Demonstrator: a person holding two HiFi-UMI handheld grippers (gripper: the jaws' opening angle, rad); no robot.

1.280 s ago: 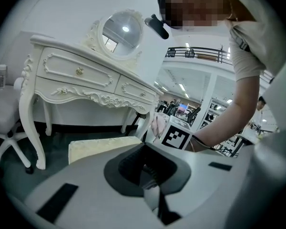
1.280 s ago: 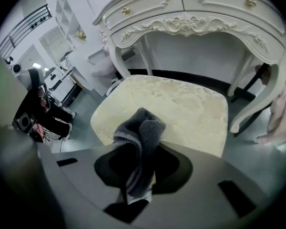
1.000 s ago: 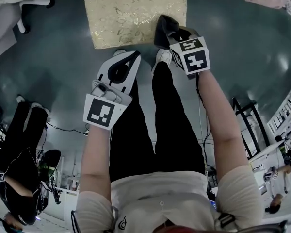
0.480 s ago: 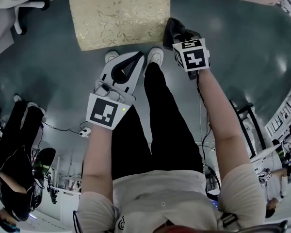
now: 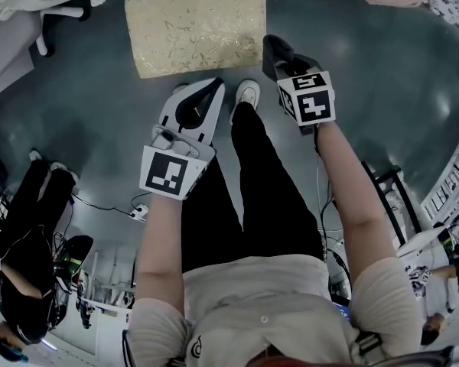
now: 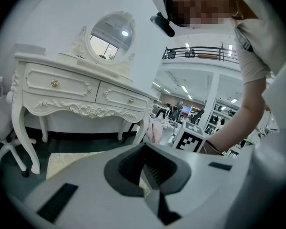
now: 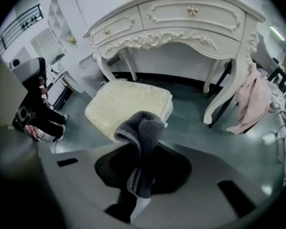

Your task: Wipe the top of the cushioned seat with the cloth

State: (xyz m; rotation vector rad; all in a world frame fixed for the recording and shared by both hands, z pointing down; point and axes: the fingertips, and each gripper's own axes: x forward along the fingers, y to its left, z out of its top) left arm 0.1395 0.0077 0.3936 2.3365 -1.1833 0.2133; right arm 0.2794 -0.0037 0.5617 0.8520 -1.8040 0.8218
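At the far left of the head view a bystander [image 5: 30, 228] in dark clothes stands on the glossy grey floor [image 5: 92, 98]. Next comes the left gripper [image 5: 203, 90], held low over the person's left leg; its own view shows it clenched, pads meeting with nothing between them [image 6: 145, 163], and beyond it a white carved dressing table [image 6: 76, 89] with an oval mirror [image 6: 109, 37]. Ahead of the gripper, the cushioned seat [image 5: 195, 25] lies flat on the floor, pale gold with a leaf pattern, its top bare. A white shoe [image 5: 247, 94] stands just below the seat's near edge. To the right, the right gripper [image 5: 283, 63] is grasping the dark grey cloth [image 5: 274, 50], which is bunched and stands up out of the jaws, just off the seat's near right corner and not touching it. The right gripper view shows the cloth [image 7: 143, 142] pinched in the gripper [image 7: 140, 175], with the seat [image 7: 126, 104] beyond it before the dressing table [image 7: 181, 18]. A pink garment [image 7: 250, 99] hangs by the table's right leg.
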